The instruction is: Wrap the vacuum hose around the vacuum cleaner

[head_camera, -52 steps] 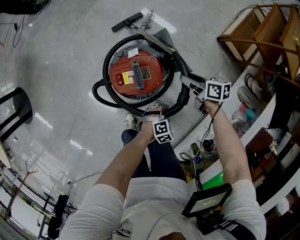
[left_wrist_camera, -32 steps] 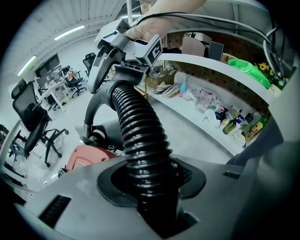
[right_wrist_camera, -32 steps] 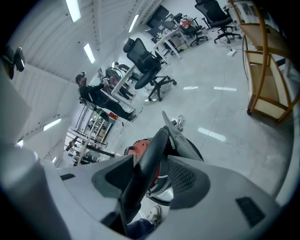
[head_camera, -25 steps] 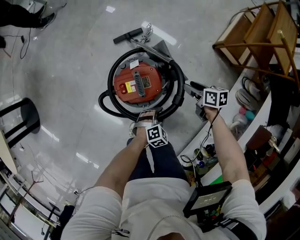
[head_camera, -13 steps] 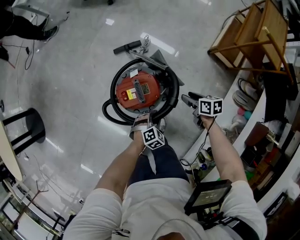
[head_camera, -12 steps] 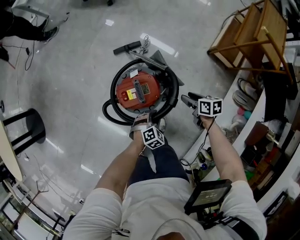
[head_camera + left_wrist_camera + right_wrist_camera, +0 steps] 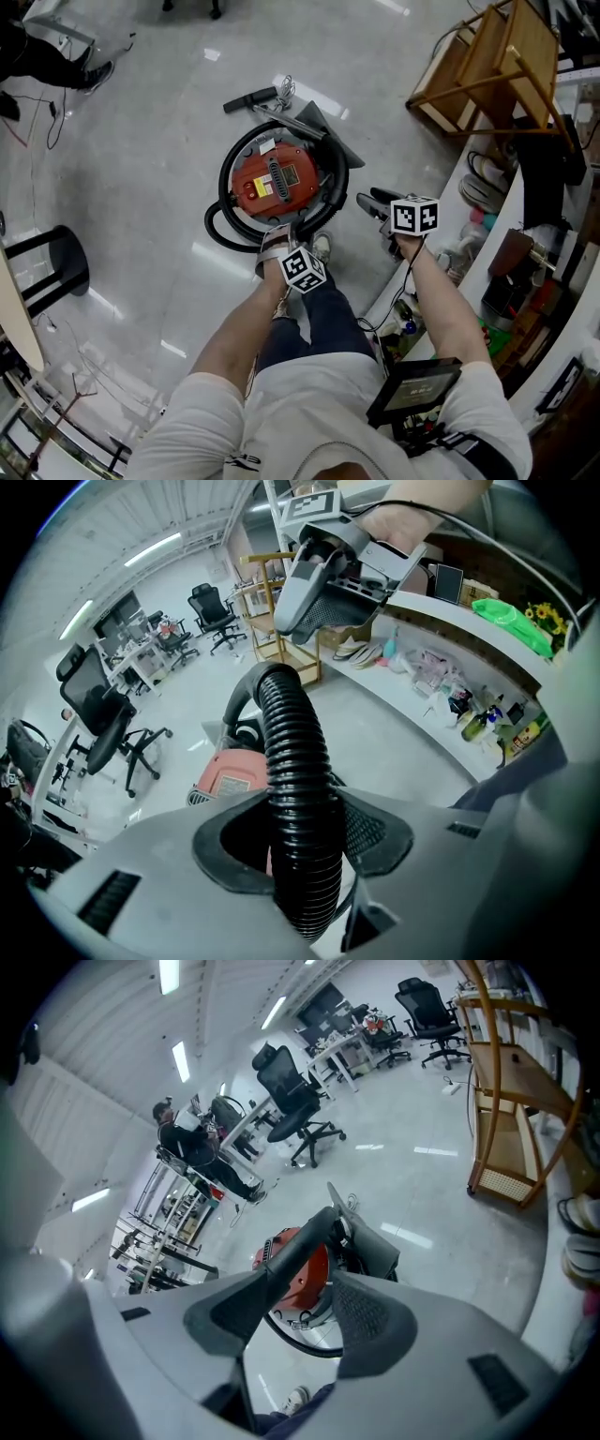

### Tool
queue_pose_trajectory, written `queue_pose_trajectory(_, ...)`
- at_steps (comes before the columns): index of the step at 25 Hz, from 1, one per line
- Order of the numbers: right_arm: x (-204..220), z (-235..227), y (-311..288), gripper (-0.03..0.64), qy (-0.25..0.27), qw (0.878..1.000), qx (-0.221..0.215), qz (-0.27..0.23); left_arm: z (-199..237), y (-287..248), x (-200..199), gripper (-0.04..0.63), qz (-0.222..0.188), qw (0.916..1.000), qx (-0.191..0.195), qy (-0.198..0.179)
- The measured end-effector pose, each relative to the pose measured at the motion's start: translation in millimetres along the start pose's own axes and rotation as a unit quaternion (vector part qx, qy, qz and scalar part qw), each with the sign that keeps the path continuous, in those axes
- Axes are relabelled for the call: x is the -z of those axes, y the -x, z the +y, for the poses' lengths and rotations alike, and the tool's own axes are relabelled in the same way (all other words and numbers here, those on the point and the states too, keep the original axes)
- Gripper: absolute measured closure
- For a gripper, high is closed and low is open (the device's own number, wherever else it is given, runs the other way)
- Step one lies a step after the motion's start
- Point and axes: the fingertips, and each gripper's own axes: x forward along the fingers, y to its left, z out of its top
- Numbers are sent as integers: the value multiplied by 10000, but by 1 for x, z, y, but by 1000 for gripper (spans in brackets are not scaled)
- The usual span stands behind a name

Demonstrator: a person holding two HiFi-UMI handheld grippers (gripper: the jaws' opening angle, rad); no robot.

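Now that both grippers stand higher above the floor than a moment ago, the black ribbed hose [image 7: 298,789] lies in a tighter ring round the red canister vacuum cleaner [image 7: 272,180]. Two seconds earlier it bulged wide to the right. The wrap looks well on its way, with only the last slack left to lay.

Nearest the person, the left gripper [image 7: 300,841] has its jaws pinching the hose, which runs straight up between the pads. The right gripper [image 7: 298,1309], out to the right, has its jaws closed on the dark rigid tube [image 7: 281,1260] at the hose's end.

Just beside the left gripper, the person's shoe [image 7: 322,246] rests almost against the hose ring and could foul it. Behind the canister, a metal wand [image 7: 281,114] and a grey floor nozzle [image 7: 328,131] lie on the floor, close against the ring.

To the right, a curved white bench [image 7: 427,611] with bottles and shoes stored under it stands near the right arm, so swing room on that side looks tight. Farther off are a wooden rack [image 7: 487,66], a black stool [image 7: 47,272] and office chairs [image 7: 108,728].
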Motion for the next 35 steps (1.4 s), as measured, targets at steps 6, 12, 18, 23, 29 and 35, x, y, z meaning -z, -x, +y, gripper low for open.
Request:
queue_pose_trajectory(6,21,7,-2,408,-134,9998,-105,53,-6,-5,1,385,-17,9999,-97,42)
queue_pose_trajectory(12,23,8,3,408,-101,9999,33,22,-6,4,-4,334,-130,9997,-205,-45)
queue_pose_trajectory(18,22,14,9,408,-111,9999,17,-66,-9,17,-11,331,-271,9994,-224,-77)
queue_pose_trajectory(23,28,17,16,408,-116,9999,69,-99,-10,26,-12,331,-329,9992,-219,-105)
queue_pose_trajectory(29,36,35,29,408,-187,9996,60,-202,-6,50,-18,331,-457,9985,-295,5)
queue_pose_trajectory(35,40,61,53,408,355,9960,681,-463,6,89,-33,333,-876,9952,-181,397)
